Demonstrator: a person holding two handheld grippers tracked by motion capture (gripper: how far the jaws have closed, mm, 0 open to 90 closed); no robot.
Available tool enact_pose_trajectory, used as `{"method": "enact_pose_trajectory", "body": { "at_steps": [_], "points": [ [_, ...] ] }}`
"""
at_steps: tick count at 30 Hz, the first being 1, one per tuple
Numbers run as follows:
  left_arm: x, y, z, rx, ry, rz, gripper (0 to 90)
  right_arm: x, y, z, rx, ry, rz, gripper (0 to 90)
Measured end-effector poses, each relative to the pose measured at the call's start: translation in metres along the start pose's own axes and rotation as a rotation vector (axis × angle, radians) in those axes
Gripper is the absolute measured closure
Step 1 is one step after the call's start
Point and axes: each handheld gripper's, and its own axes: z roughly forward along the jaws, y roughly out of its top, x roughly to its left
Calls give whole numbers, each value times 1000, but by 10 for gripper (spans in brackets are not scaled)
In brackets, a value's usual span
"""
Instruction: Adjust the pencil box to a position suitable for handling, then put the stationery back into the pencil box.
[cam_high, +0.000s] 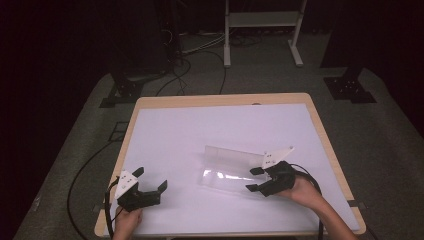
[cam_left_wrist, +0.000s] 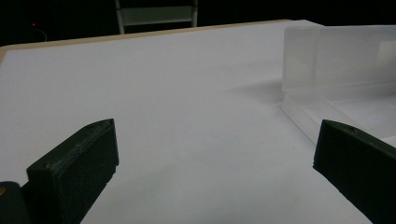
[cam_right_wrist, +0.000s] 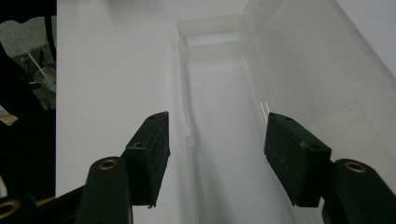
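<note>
Two grippers sit low over the white table (cam_high: 200, 135), and we find both with jaws spread wide and nothing between the pads. The left gripper (cam_high: 151, 179), held in the person's left hand (cam_high: 127, 220) at about seven o'clock on the table, points toward two o'clock; its own view (cam_left_wrist: 212, 172) shows only bare white surface between the jaws, with no contact that we can see. The right gripper (cam_high: 256, 179), in the right hand (cam_high: 305, 192) at about five o'clock, points toward nine o'clock at a clear plastic box (cam_high: 230, 167) that lies open near the table's centre-right, its lid standing up at the far side. From above we cannot tell whether the jaws touch the box. The right gripper view (cam_right_wrist: 215, 154) tells us more: the jaws straddle the box's long tray (cam_right_wrist: 224, 140), one pad outside its wall over the white surface, the other over the side where the raised lid (cam_right_wrist: 303, 70) joins it, neither clearly pressing on it. The left gripper view adds the box (cam_left_wrist: 341, 70) seen end-on at two o'clock, well apart from those jaws.
</note>
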Motion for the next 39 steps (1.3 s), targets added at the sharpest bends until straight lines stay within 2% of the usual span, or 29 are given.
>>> {"method": "enact_pose_trajectory", "body": {
  "at_steps": [7,15,20,39],
  "points": [
    [0,0,0,1,0,-3,0,-2,-7,-15,3,-33,5,369],
    [-2,0,0,5,3,16,0,-1,-17,-27,-13,-68,20,355],
    [0,0,0,-2,1,1,0,-3,-21,-32,-25,-92,23,353],
    [-2,0,0,1,12,12,0,-8,-47,-48,-27,-156,83,350]
  ]
}}
